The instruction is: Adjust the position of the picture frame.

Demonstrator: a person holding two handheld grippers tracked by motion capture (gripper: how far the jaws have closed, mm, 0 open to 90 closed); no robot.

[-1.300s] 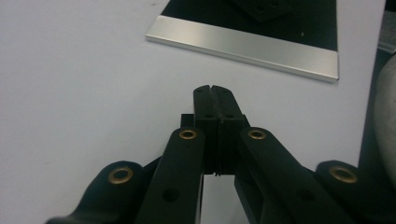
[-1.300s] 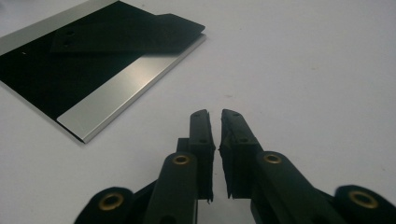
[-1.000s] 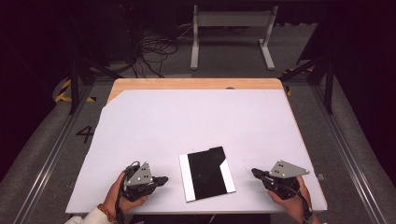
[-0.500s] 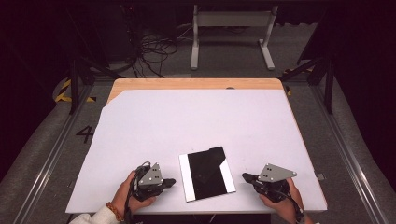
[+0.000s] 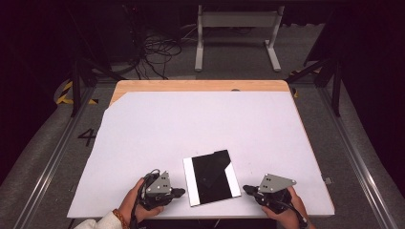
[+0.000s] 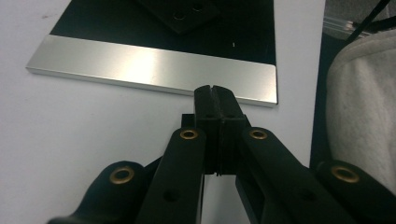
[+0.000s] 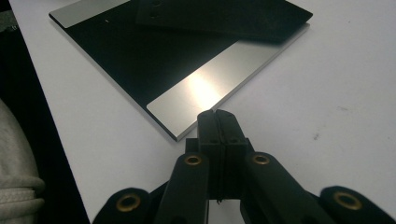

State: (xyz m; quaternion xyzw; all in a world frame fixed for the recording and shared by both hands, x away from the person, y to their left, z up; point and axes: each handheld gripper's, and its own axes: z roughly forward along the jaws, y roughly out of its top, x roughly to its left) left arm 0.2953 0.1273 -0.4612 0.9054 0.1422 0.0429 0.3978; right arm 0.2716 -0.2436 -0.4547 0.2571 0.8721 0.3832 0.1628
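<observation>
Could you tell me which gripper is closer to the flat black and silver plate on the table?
The left, slightly. The left gripper, shut, points at the plate from just off its left edge; the right gripper, also shut, sits a little farther off its right edge.

Flat black plate with silver edge strips (image 6: 154,70) cut off at frame top; overlying dark perforated piece (image 7: 224,16) likewise cropped
</observation>
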